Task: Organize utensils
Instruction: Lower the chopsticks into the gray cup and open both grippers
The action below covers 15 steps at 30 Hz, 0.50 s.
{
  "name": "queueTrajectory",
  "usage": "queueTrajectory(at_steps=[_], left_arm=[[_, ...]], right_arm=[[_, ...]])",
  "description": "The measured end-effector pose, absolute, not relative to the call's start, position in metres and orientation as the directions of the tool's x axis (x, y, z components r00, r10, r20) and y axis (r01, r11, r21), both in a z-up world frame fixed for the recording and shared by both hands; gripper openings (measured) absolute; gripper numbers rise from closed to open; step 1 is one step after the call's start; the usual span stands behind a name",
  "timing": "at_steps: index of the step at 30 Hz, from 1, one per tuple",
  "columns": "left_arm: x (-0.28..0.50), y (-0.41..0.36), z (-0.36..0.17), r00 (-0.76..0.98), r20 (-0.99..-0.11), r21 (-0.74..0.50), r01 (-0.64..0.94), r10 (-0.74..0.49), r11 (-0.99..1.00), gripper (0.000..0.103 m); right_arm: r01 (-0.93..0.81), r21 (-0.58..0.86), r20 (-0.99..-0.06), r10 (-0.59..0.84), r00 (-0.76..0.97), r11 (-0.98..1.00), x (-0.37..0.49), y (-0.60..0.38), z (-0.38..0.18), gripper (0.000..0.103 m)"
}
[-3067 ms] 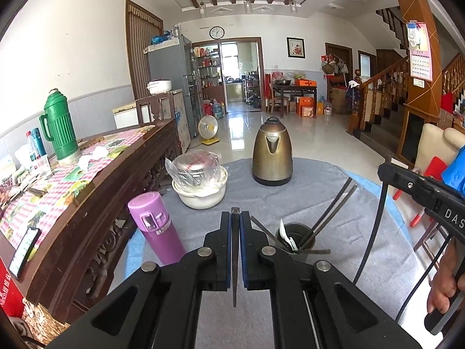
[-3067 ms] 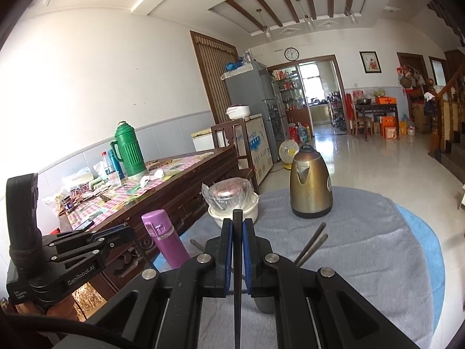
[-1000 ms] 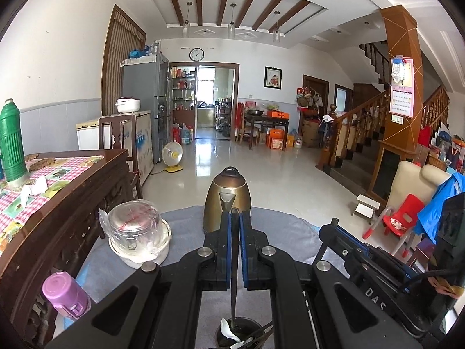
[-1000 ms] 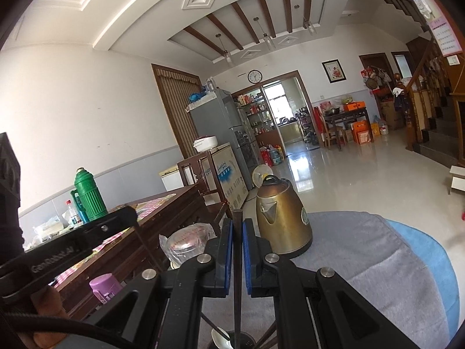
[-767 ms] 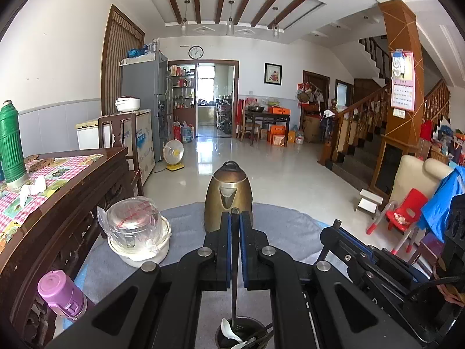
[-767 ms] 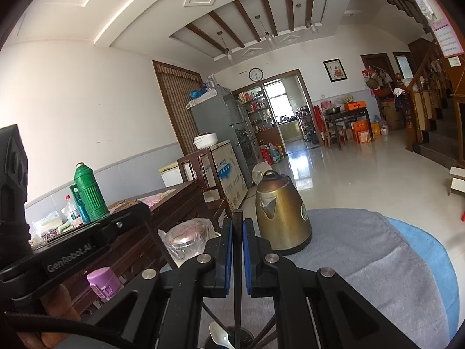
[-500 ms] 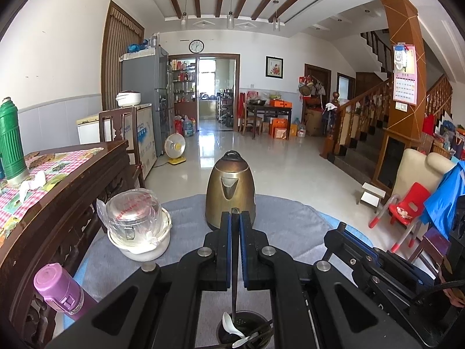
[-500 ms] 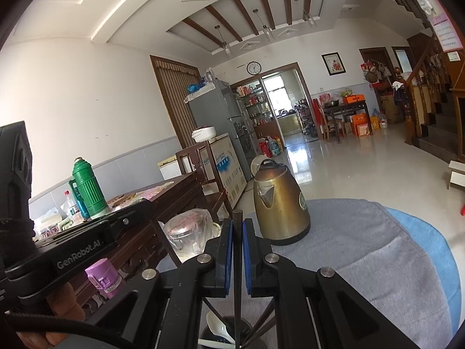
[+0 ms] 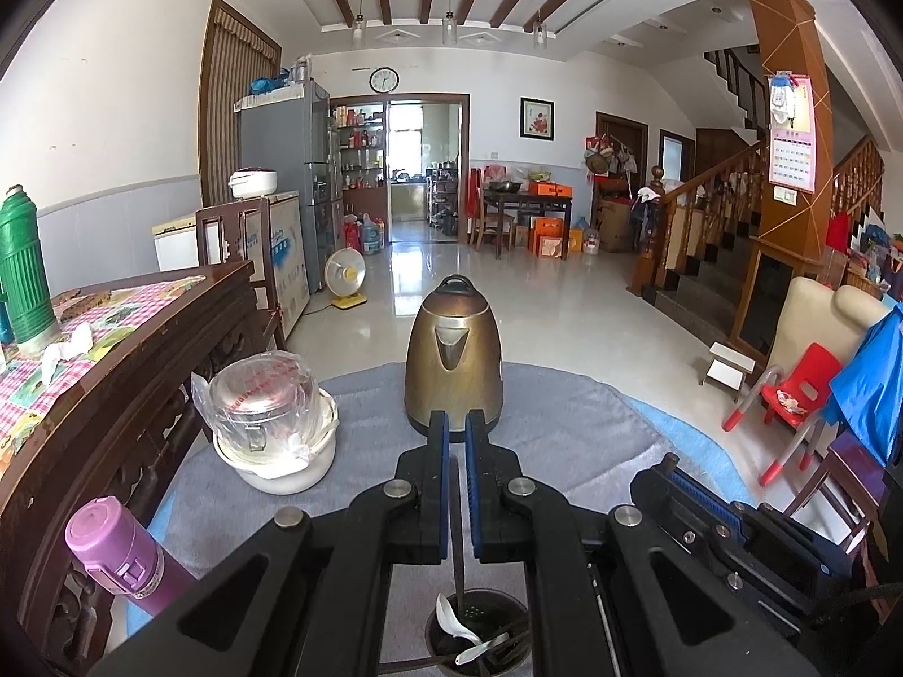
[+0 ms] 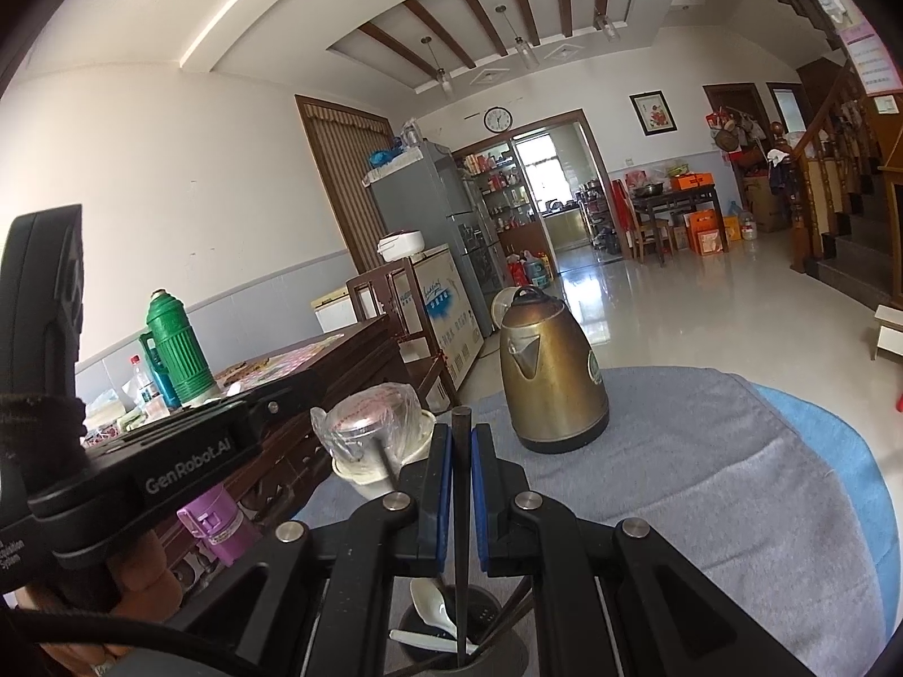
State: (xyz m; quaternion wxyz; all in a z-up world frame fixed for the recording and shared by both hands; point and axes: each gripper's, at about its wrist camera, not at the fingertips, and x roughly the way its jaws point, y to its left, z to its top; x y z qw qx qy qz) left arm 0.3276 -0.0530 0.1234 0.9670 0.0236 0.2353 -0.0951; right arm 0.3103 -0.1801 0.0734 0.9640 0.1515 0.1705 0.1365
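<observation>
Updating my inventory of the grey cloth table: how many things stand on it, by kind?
Kettle: 1
Purple bottle: 1
White pot holding a bagged metal container: 1
Dark utensil holder: 1
Total: 4

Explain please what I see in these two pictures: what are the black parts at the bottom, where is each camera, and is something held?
No robot is here: a person carries two hand-held grippers, each with a camera looking along its fingers. One picture comes from the left gripper, the other from the right gripper. Each is shut on a thin dark chopstick, pointing down into a dark holder with a white spoon. On the grey cloth stand a brass-coloured kettle, a wrapped bowl and a purple bottle.
</observation>
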Motion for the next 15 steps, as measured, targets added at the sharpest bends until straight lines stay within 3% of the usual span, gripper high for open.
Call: queueTrajectory(at_steps=[15], left_arm=[[0.3190,-0.0484,0.1179,0.866,-0.477,0.019,0.180,-0.150,0.983,0.006]], right_arm=[[-0.218,0.359,-0.332,0.342,0.879,0.908,0.3085,-0.1757,0.0627,0.010]])
